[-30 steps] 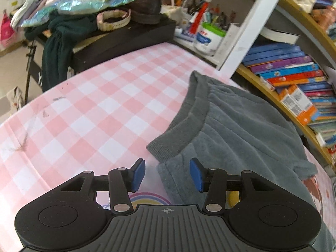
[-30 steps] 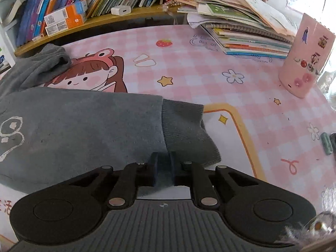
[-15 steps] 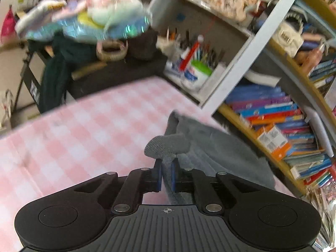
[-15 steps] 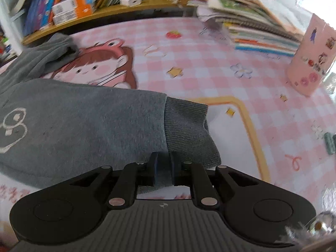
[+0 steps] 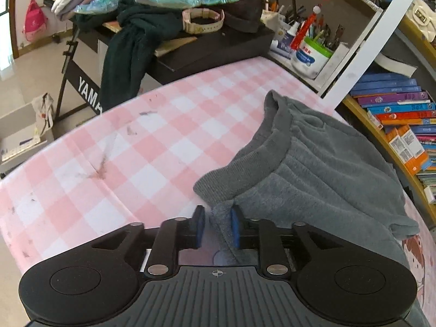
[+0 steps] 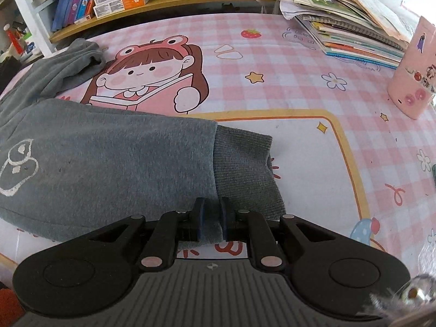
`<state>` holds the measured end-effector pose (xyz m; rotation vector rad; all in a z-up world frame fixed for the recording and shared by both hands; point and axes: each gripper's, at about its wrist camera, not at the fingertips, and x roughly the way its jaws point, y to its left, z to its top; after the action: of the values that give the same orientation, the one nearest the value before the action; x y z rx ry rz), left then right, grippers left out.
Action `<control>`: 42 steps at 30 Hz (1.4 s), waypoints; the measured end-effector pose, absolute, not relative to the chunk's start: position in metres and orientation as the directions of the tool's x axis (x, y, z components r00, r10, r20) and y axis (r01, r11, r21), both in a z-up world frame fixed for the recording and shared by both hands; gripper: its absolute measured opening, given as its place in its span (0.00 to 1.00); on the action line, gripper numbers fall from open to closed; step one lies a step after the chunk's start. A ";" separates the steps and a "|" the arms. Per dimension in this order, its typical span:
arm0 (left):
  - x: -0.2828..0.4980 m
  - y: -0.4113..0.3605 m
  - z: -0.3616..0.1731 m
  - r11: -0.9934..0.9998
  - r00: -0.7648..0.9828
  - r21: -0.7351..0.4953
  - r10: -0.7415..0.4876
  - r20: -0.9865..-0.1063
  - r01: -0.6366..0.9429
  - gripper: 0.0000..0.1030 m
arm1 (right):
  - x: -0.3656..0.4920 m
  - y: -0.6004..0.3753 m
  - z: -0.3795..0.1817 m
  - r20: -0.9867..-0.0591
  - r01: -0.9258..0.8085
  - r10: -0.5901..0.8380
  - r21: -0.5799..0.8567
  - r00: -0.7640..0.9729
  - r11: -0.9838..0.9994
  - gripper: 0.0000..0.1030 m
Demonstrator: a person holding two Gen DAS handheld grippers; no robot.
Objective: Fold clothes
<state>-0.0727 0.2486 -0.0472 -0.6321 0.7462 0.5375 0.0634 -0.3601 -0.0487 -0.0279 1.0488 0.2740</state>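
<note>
A grey sweatshirt-like garment (image 5: 321, 169) lies on the pink checked table. In the left wrist view its ribbed waistband (image 5: 261, 152) curves across the middle. My left gripper (image 5: 216, 224) sits low at the garment's near corner, jaws partly apart with a fold of grey cloth between the blue pads. In the right wrist view the garment's leg or sleeve (image 6: 109, 158) ends in a ribbed cuff (image 6: 245, 169). My right gripper (image 6: 211, 219) is shut on the cloth at the seam beside the cuff.
A black keyboard stand (image 5: 207, 49) piled with clothes stands past the table's far edge. A pen pot (image 5: 310, 57) and bookshelf (image 5: 397, 114) are on the right. A book stack (image 6: 351, 24) and a pink cup (image 6: 414, 76) stand at the table's back right.
The left gripper closed on the garment's corner and lifted it half a second ago; now it is back down at the table with its jaws wider. The right gripper stays shut on the cloth.
</note>
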 end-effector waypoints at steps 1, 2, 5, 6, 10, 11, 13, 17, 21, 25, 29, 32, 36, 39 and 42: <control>-0.074 0.247 -0.043 0.696 0.624 -0.317 0.237 -0.745 -0.644 0.30 | 0.063 -0.361 -0.047 -0.855 -0.230 0.215 0.116 0.472 0.966 0.16; -0.076 0.245 -0.038 0.703 0.628 -0.307 0.253 -0.736 -0.642 0.31 | 0.064 -0.362 -0.044 -0.849 -0.223 0.220 0.124 0.481 0.967 0.22; -0.075 0.241 -0.023 0.740 0.663 -0.278 0.289 -0.690 -0.612 0.34 | 0.068 -0.361 -0.035 -0.828 -0.214 0.231 0.138 0.511 0.967 0.26; -0.071 0.240 -0.019 0.753 0.677 -0.277 0.287 -0.678 -0.597 0.34 | 0.070 -0.360 -0.031 -0.821 -0.212 0.236 0.143 0.520 0.967 0.26; -0.048 0.230 -0.009 0.795 0.730 -0.305 0.234 -0.642 -0.524 0.34 | 0.087 -0.351 -0.022 -0.795 -0.207 0.268 0.182 0.544 0.961 0.29; -0.041 0.227 -0.009 0.805 0.740 -0.315 0.213 -0.638 -0.503 0.34 | 0.092 -0.348 -0.020 -0.789 -0.208 0.276 0.191 0.549 0.959 0.31; -0.026 0.217 -0.010 0.827 0.754 -0.327 0.165 -0.636 -0.458 0.34 | 0.103 -0.337 -0.018 -0.779 -0.213 0.295 0.210 0.554 0.954 0.33; -0.002 0.198 -0.016 0.869 0.756 -0.317 0.095 -0.648 -0.381 0.34 | 0.122 -0.312 -0.012 -0.758 -0.255 0.342 0.236 0.556 0.938 0.38; 0.014 0.185 -0.025 0.900 0.751 -0.291 0.059 -0.658 -0.325 0.35 | 0.140 -0.286 -0.010 -0.749 -0.295 0.372 0.244 0.548 0.924 0.45; 0.024 0.183 -0.032 0.909 0.750 -0.273 0.062 -0.658 -0.315 0.41 | 0.166 -0.268 -0.015 -0.753 -0.292 0.402 0.285 0.521 0.913 0.49; 0.034 0.186 -0.037 0.911 0.748 -0.257 0.080 -0.658 -0.324 0.41 | 0.198 -0.248 -0.018 -0.751 -0.285 0.427 0.323 0.504 0.903 0.58; 0.045 0.188 -0.040 0.912 0.750 -0.245 0.094 -0.655 -0.328 0.42 | 0.223 -0.228 -0.022 -0.748 -0.283 0.457 0.361 0.481 0.889 0.59; 0.057 0.193 -0.046 0.913 0.744 -0.225 0.115 -0.659 -0.341 0.42 | 0.253 -0.203 -0.031 -0.740 -0.257 0.505 0.435 0.444 0.863 0.60; 0.062 0.199 -0.048 0.910 0.739 -0.211 0.136 -0.660 -0.356 0.42 | 0.272 -0.187 -0.038 -0.739 -0.233 0.525 0.471 0.423 0.851 0.60; 0.066 0.206 -0.047 0.908 0.748 -0.203 0.159 -0.644 -0.367 0.42 | 0.283 -0.174 -0.044 -0.736 -0.224 0.545 0.498 0.401 0.837 0.60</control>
<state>0.0663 0.2061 -0.0468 -0.3297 0.6673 0.2932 0.2828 -0.1739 -0.0443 0.3457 1.0525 0.4988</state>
